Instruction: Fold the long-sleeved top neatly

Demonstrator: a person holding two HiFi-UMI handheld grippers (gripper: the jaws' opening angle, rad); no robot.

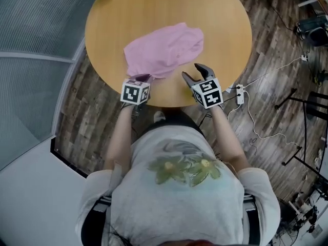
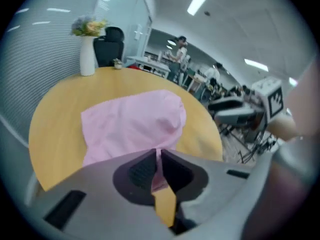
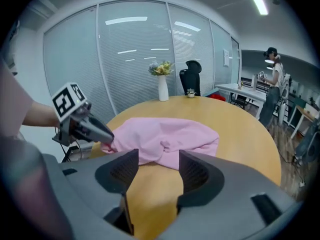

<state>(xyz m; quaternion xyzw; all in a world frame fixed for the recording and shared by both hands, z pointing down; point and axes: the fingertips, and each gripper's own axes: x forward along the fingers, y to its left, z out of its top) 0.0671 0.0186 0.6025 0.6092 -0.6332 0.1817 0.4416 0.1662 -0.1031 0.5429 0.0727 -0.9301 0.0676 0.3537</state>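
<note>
Left gripper (image 2: 156, 156) up close first: its fingers (image 2: 141, 171) are clenched on a fold of pink cloth, the near edge of the top (image 2: 131, 124) pinched between the pads. Ahead of those fingers the top spreads away in a rumpled heap, nothing folded yet, lying on the round wooden surface (image 1: 154, 9) towards the person's side.

Over to the right gripper (image 3: 159, 166): fingers (image 3: 122, 169) released and spread wide, only bare wood between them. It's empty. The top sits just ahead of these fingers and off to their left, with a strip of bare surface between, so near but not touching.

Now the line that matters. Seen from the head view, the heap's long axis runs from the left fingers' pinch away and to the right, so its far end lies beyond the right fingers. The left gripper already has its hold; the right is the free one, and I'd judge it has to reach forward and leftward for an edge so the pair can pull the cloth out flat.

Further out, a white vase (image 3: 163, 88) of flowers stands at the far rim, a black chair (image 3: 192, 74) behind it.

Writing? Only the black-and-white square markers on the gripper cubes; no label or brand legible on the top.
</note>
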